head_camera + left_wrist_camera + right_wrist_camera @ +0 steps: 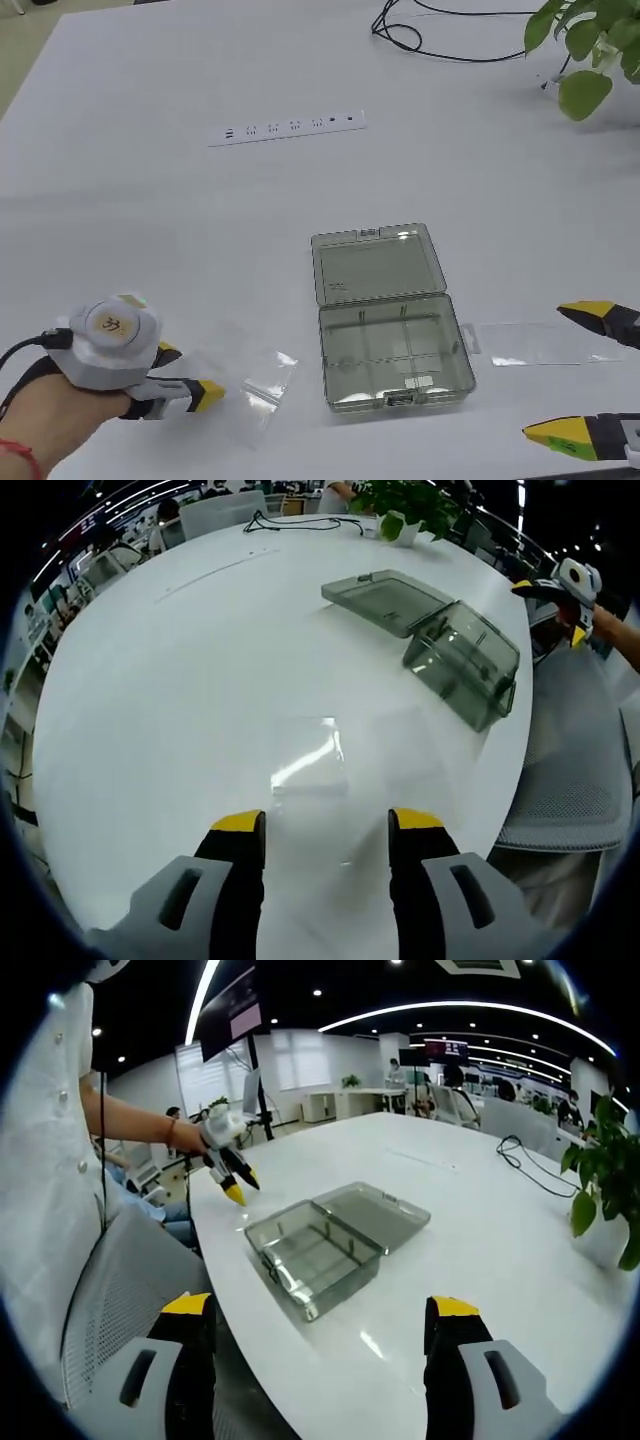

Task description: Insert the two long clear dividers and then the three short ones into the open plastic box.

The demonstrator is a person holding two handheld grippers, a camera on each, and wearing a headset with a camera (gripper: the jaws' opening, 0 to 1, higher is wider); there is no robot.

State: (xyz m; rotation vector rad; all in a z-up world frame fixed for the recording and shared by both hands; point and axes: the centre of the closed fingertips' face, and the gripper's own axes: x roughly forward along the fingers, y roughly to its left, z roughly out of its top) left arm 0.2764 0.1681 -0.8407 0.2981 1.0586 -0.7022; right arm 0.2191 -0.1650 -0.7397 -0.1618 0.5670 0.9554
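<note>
The smoky clear plastic box [395, 350] lies open on the white table, its lid [375, 262] folded back flat. Faint lines cross its inside; I cannot tell whether they are dividers. Short clear dividers [255, 385] lie left of the box, just ahead of my open left gripper [190, 373]. In the left gripper view a clear divider [310, 765] lies past the open left gripper [327, 825], and the box [465, 660] is further right. A long clear divider [530, 345] lies right of the box, near my open right gripper [570, 372]. The right gripper [320, 1307] faces the box [315, 1255] with nothing between its fingers.
A white power strip [288, 128] lies further back on the table. A black cable [450, 40] and a green plant [590, 50] are at the far right corner. A grey mesh chair [570, 770] stands at the table's near edge.
</note>
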